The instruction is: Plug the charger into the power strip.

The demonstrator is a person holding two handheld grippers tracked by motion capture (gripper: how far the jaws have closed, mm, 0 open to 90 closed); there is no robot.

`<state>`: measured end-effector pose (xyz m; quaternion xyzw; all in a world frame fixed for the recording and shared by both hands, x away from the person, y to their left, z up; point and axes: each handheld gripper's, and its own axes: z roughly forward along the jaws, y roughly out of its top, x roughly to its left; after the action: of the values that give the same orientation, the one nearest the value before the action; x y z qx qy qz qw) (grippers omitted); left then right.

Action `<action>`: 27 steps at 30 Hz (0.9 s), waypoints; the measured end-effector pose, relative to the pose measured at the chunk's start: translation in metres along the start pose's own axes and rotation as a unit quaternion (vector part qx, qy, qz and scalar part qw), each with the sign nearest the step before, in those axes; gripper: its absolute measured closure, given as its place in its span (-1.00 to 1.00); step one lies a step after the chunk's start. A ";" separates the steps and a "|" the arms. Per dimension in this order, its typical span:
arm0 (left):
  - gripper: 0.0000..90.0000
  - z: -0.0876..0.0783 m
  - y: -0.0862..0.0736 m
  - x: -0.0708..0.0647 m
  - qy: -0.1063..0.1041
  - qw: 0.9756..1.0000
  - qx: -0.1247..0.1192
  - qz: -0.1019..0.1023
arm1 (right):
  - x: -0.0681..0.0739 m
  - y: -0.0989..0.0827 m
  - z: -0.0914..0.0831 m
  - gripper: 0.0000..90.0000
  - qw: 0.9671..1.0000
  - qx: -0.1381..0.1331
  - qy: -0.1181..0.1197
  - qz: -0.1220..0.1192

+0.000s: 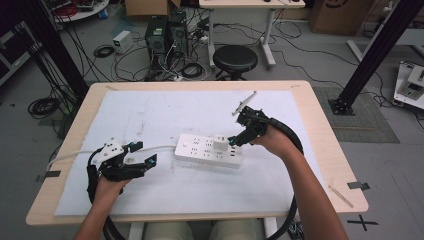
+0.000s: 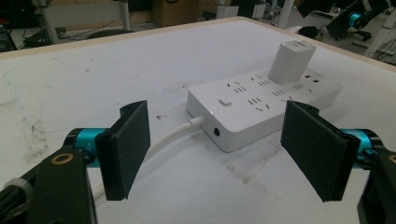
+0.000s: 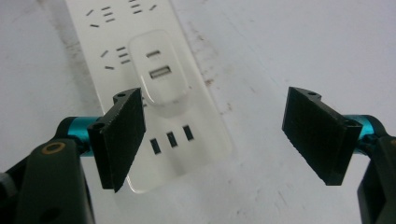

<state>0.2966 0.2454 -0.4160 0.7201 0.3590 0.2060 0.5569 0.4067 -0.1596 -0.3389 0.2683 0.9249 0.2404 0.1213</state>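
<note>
Centrally on the desk (image 1: 310, 165), a white charger (image 1: 220, 142) stands plugged into the power strip (image 1: 200, 150). Right gripper (image 3: 212, 135) jaws gape wide just beside the charger, gripping nothing. Left gripper (image 2: 215, 149) jaws stand wide, empty, near the strip's left end.

A white power strip (image 1: 209, 150) lies flat near the desk's centre, its white cable (image 1: 107, 150) trailing left. A white USB charger (image 1: 220, 141) stands upright, plugged into a socket toward the strip's right end, its ports facing up.
</note>
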 end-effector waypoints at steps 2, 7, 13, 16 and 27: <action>-0.47 -0.001 0.000 0.000 0.001 1.000 0.000 0.001 | -0.001 -0.009 -0.006 -0.51 1.000 -0.007 -0.008 0.012; -0.47 -0.001 0.001 0.000 0.001 1.000 -0.001 0.002 | -0.005 -0.034 -0.018 -0.52 0.999 -0.015 -0.021 0.036; -0.47 -0.001 0.002 -0.001 -0.001 1.000 -0.001 0.004 | -0.003 -0.062 -0.033 -0.52 0.997 -0.030 -0.039 0.056; -0.47 0.000 0.003 -0.001 -0.002 1.000 -0.003 0.003 | -0.001 -0.076 -0.042 -0.52 0.995 -0.048 -0.049 0.079; -0.47 -0.001 0.005 -0.004 -0.002 1.000 -0.003 0.006 | 0.011 -0.109 -0.049 -0.52 0.988 -0.089 -0.058 0.111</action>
<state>0.2947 0.2423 -0.4105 0.7211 0.3526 0.2092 0.5585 0.3328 -0.2532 -0.3534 0.3707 0.8559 0.3178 0.1703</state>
